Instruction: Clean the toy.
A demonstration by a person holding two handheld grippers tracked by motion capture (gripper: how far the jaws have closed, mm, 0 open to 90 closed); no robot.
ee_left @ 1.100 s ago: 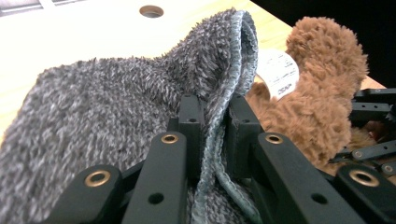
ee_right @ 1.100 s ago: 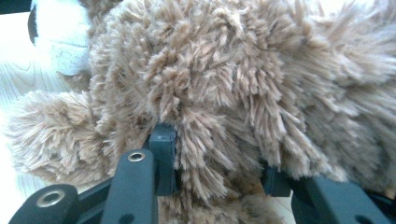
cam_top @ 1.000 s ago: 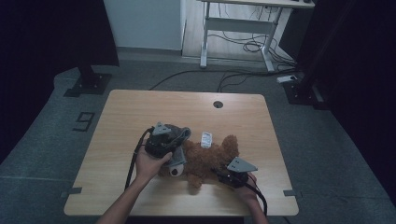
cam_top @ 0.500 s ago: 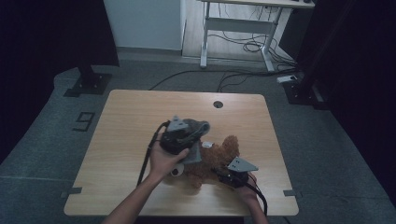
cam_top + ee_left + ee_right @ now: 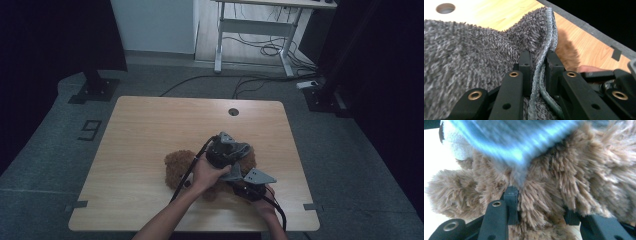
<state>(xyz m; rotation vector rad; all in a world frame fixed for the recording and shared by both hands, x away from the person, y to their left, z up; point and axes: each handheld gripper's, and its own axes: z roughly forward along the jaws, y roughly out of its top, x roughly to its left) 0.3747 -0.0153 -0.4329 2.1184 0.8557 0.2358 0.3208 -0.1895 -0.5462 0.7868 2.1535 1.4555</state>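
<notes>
I am carrying a grey fleece cloth (image 5: 474, 57) across the brown teddy bear (image 5: 177, 165), which is lying on the wooden table (image 5: 150, 130) near its front edge. A second ago my left gripper (image 5: 227, 152) was over the bear's left part, with the bear's head showing at the right; now it is sitting over the right part of the bear, and the bear's left end is bare instead. So the cloth is travelling rightward along the toy, and I judge I am either draping it over the bear or wiping along its fur.

In the left gripper view my left fingers (image 5: 525, 65) are clenched on the cloth's stitched hem, the pile bunching on either side of them.

My right gripper (image 5: 250, 185) is staying put at the bear's near right side. In the right gripper view its fingers (image 5: 511, 202) are pressing into a tuft of brown fur, gripping the bear's body so it does not slide with the pull. The cloth is passing blurred just above them.

The risk, as I see it, is the cloth catching on my own right gripper.
</notes>
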